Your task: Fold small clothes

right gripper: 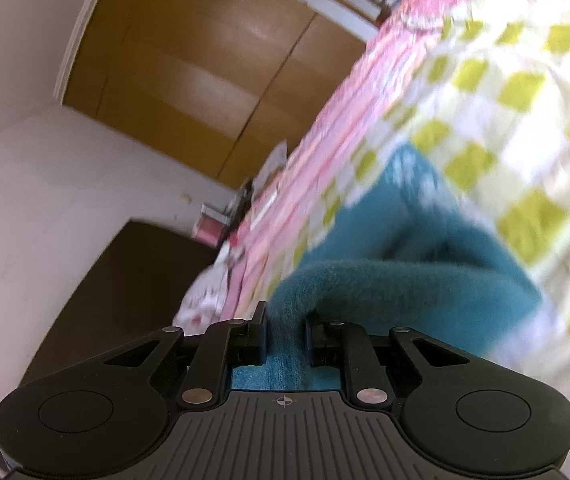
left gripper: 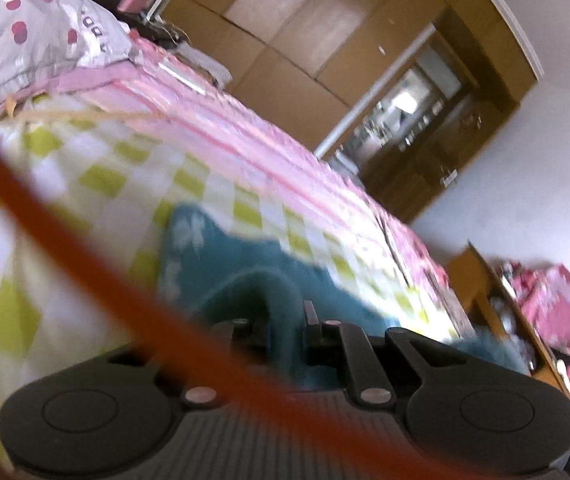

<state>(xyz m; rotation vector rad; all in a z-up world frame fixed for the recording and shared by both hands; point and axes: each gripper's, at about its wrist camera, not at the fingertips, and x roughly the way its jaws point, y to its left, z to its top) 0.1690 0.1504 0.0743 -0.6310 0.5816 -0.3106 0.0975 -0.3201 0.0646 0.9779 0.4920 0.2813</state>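
The right tool point(right gripper: 285, 330) is closed down on a fold of the teal fleece garment point(right gripper: 417, 248), the fuzzy cloth bunched tight between its two black fingers and arching up and away ahead of them to the right. From there the rest of the garment trails forward onto the bed, lying on the green-and-white checked sheet point(right gripper: 525, 92) ahead and to the right of this tool. The left tool point(left gripper: 285, 320) is also clamped nearly shut on the same garment point(left gripper: 245, 264): teal cloth fills the narrow gap between its fingers and spreads out just in front of them over the checked sheet point(left gripper: 97, 176). An orange cable point(left gripper: 85, 240) crosses close before the left camera, slanting over that tool's left side. Beyond the sheet runs a pink striped blanket point(left gripper: 245, 128), and farther ahead stands a brown wardrobe point(left gripper: 305, 32). Both views are blurred.
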